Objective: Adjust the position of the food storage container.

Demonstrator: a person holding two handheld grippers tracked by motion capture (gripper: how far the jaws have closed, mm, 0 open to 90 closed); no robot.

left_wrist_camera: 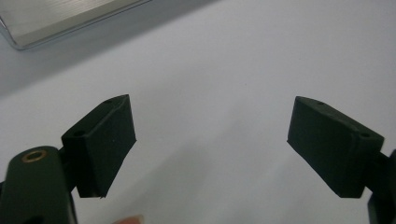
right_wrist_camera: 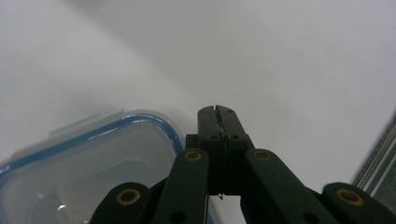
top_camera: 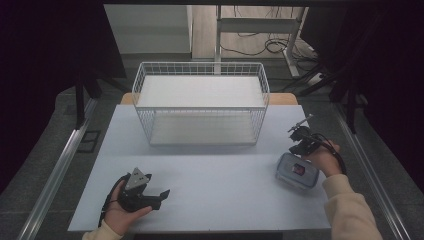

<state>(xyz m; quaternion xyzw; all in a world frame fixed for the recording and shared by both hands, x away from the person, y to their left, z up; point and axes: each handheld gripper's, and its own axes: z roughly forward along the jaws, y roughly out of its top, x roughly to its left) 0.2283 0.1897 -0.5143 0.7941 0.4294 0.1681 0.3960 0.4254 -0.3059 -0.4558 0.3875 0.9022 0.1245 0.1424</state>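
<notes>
Right gripper (right_wrist_camera: 218, 112) hung with jaws together just beside the clear container (top_camera: 297, 170); left gripper (left_wrist_camera: 212, 140) rested, jaws apart, on the table (top_camera: 220, 195)

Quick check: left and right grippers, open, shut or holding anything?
Left gripper: open, nothing between the jaws.
Right gripper: shut, empty, beside the lidded container.

Setting: lab-style recording station. White table (top_camera: 200, 195) between metal rails (top_camera: 55, 175), dark curtains (top_camera: 45, 60) at both sides. Loose cables (top_camera: 260, 47) on floor behind.
</notes>
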